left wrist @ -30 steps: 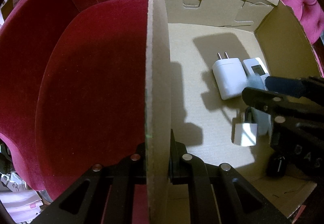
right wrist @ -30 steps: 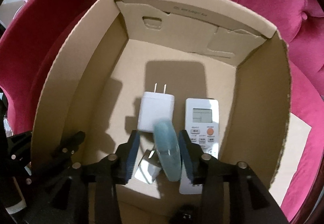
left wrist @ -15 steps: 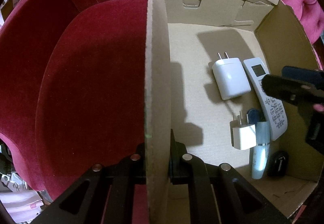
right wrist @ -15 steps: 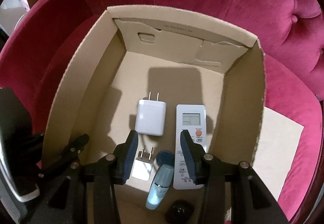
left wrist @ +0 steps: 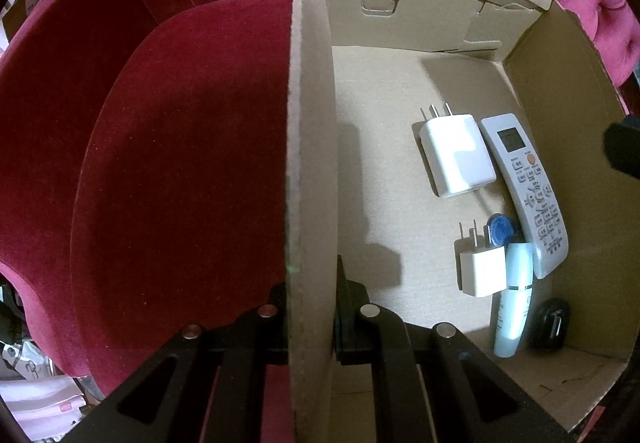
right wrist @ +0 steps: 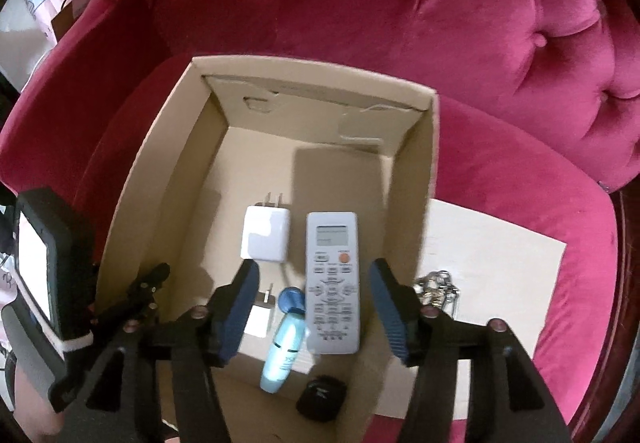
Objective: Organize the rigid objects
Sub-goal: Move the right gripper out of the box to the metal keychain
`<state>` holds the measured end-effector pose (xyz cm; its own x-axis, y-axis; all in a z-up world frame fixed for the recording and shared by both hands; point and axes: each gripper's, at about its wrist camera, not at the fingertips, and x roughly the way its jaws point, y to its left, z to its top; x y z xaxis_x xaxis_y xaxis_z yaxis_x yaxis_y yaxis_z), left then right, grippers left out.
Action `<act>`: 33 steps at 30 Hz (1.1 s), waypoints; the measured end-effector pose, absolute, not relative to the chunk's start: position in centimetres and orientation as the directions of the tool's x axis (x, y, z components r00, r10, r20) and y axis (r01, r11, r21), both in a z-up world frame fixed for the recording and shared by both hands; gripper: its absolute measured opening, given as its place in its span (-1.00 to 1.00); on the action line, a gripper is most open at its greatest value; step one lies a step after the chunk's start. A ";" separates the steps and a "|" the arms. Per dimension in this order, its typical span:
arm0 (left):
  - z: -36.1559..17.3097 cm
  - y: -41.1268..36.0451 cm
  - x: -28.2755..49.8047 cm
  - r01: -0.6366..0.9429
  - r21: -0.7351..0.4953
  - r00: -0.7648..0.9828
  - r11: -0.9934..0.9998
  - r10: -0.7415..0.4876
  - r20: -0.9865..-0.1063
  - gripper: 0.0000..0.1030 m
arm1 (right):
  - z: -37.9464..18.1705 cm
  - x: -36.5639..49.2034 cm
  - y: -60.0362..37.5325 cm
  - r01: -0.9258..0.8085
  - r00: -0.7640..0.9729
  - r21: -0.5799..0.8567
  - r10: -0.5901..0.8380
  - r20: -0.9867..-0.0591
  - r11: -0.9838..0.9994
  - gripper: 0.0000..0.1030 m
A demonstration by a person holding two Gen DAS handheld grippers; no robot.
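Two white plug adapters, one white remote control, one pale blue bottle and one small black object lie on the floor of the cardboard box in the left wrist view. The large adapter lies flat with its prongs pointing toward the far wall, just beside the remote control, which carries a small screen, an orange button and rows of grey keys. The small adapter lies nearer, touching the pale blue bottle, whose dark blue cap lies at its far end. The black object sits in the near right corner. The left gripper is pressed together on the box's left wall, one finger outside and one inside, so all five items lie well to its right. The box rests on a crimson velvet armchair.

From the right wrist view the same five items are counted: large adapter, small adapter, remote control, bottle and black object. The right gripper hangs above the box with its blue-padded jaws opening and nothing between the pads; the bottle, small adapter and remote appear below the gap. One bunch of metal keys lies outside the box on a pale sheet on the seat.
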<state>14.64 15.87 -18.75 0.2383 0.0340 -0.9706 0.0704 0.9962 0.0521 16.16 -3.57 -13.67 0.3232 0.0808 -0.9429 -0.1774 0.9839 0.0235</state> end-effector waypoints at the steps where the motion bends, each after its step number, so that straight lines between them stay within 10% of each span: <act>1: -18.7 15.8 14.7 0.071 0.054 0.238 0.996 0.035 -0.971 -0.80 | -13.5 16.2 -3.8 -0.173 0.326 0.024 0.080 -0.942 0.985 0.28; 12: -18.6 15.5 14.7 0.072 0.056 0.238 0.996 0.037 -0.970 -0.80 | -11.2 15.4 -8.5 -0.123 0.367 -0.005 0.040 -0.929 0.992 0.87; 33: -18.7 15.2 14.6 0.073 0.063 0.239 0.995 0.044 -0.970 -0.80 | -14.8 13.6 -16.0 -0.078 0.377 -0.044 -0.012 -0.926 0.996 0.95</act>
<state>14.63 15.18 -18.67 0.2390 0.0444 -0.9700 0.0725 0.9953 0.0635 13.58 -15.97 -14.83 0.3768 -0.0119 -0.9262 -0.0779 0.9960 -0.0445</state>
